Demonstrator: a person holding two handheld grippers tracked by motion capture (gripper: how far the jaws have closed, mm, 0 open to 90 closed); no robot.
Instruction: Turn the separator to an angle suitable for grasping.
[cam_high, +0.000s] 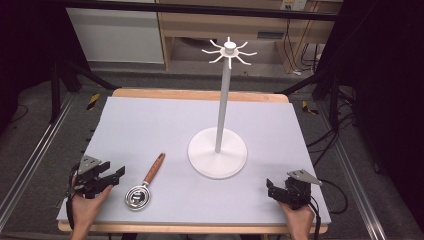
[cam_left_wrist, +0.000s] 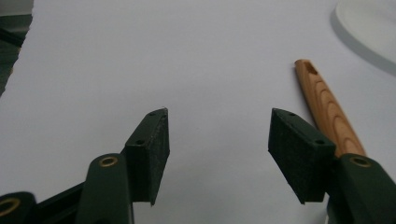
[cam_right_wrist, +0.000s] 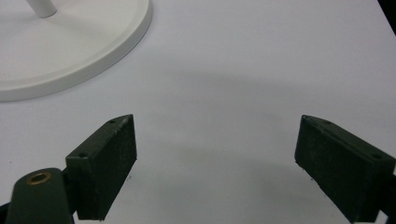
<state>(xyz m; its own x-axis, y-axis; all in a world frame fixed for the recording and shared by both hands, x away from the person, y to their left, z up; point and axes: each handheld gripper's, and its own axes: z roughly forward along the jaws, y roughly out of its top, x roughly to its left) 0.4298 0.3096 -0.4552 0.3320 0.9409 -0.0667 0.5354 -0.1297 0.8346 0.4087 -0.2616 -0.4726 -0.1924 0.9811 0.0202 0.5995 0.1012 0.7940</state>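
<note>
A white stand (cam_high: 218, 152) with a round base, a tall pole and a ring of hooks (cam_high: 229, 50) at the top rises mid-table. A utensil with a wooden handle (cam_high: 153, 168) and a round metal head (cam_high: 137, 197) lies flat to the stand's left. My left gripper (cam_high: 116, 176) rests open at the front left, just left of the utensil; its own view has the wooden handle (cam_left_wrist: 328, 110) beside the right jaw. At the front right my right gripper (cam_high: 270, 188) is open over bare mat, with the stand's base (cam_right_wrist: 79, 51) ahead at upper left.
A grey mat (cam_high: 150, 120) covers the wooden table (cam_high: 200, 95). Beyond the far edge stand wooden furniture (cam_high: 210, 25) and cables (cam_high: 300, 50). Metal rails (cam_high: 30, 160) run along both sides on the floor.
</note>
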